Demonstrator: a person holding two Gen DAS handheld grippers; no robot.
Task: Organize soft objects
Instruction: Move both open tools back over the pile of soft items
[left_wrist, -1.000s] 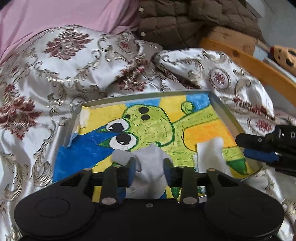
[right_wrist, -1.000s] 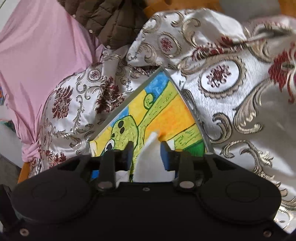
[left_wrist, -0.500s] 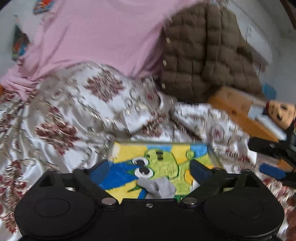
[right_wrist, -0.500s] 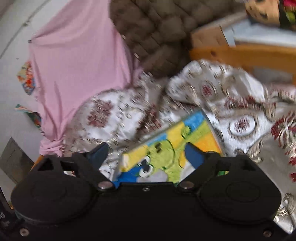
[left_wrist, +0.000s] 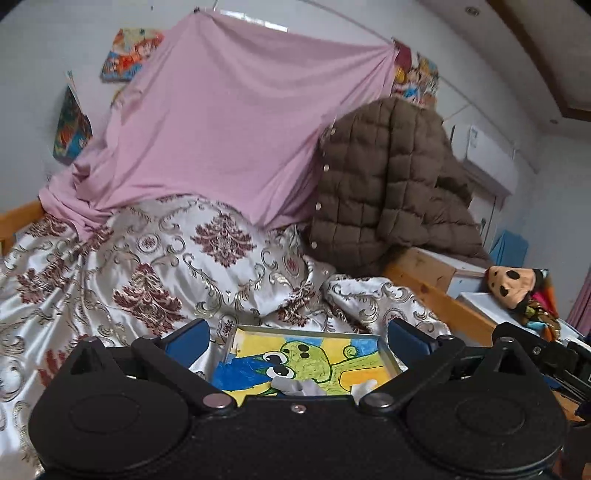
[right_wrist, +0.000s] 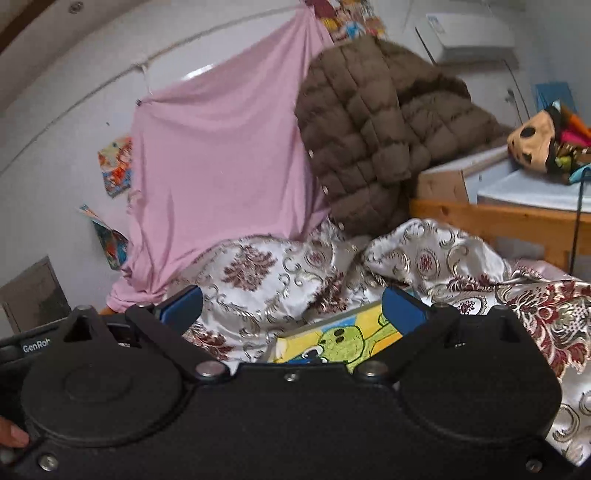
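Note:
A shallow tray with a green cartoon picture (left_wrist: 258, 341) lies on the patterned satin bedspread (left_wrist: 147, 266). A grey soft cloth (left_wrist: 290, 386) and a white one (left_wrist: 364, 387) lie on the tray's near part, partly hidden by my left gripper's body. My left gripper (left_wrist: 297, 338) is open and empty, raised above and behind the tray. The tray also shows in the right wrist view (right_wrist: 343, 339). My right gripper (right_wrist: 291, 306) is open and empty, raised over the tray's near edge. The cloths are hidden in that view.
A pink sheet (left_wrist: 229, 140) hangs at the back, with a brown quilted jacket (left_wrist: 384, 177) beside it. A wooden bed frame (left_wrist: 439, 299) runs along the right. A plush toy (left_wrist: 513, 286) lies on a white box beyond it.
Both grippers opened and let go of their cloths, the left its grey one and the right its white one. Both then lifted and pulled back from the tray.

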